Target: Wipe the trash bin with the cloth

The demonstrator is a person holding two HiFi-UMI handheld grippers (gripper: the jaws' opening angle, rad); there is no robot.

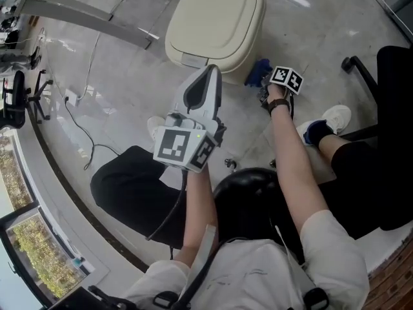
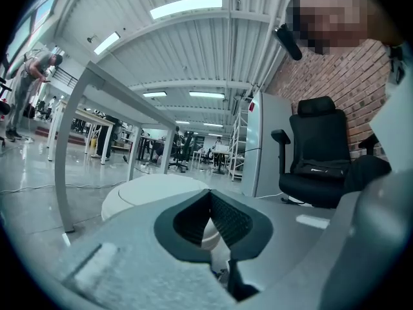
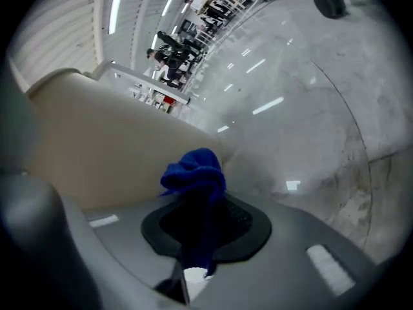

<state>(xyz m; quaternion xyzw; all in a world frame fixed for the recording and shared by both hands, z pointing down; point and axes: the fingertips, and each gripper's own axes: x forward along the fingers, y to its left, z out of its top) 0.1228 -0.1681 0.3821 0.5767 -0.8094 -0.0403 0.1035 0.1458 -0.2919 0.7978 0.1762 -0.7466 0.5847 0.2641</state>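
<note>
The cream trash bin (image 1: 216, 24) stands on the floor ahead with its lid down. My right gripper (image 1: 264, 86) is low at the bin's right side, shut on a bunched blue cloth (image 1: 260, 72). In the right gripper view the cloth (image 3: 193, 170) sticks out of that gripper (image 3: 201, 196) close to the bin's wall (image 3: 97, 141); whether they touch is unclear. My left gripper (image 1: 210, 71) is held higher, just short of the bin's near edge. Its jaws (image 2: 210, 196) meet at the tips with nothing held, and the bin's lid (image 2: 148, 192) lies beyond.
A black office chair (image 1: 387, 108) stands at the right, also in the left gripper view (image 2: 319, 160). A grey table leg (image 1: 84, 18) and a floor cable (image 1: 84, 134) lie to the left. A black seat (image 1: 129, 186) and my white shoe (image 1: 335, 118) are near.
</note>
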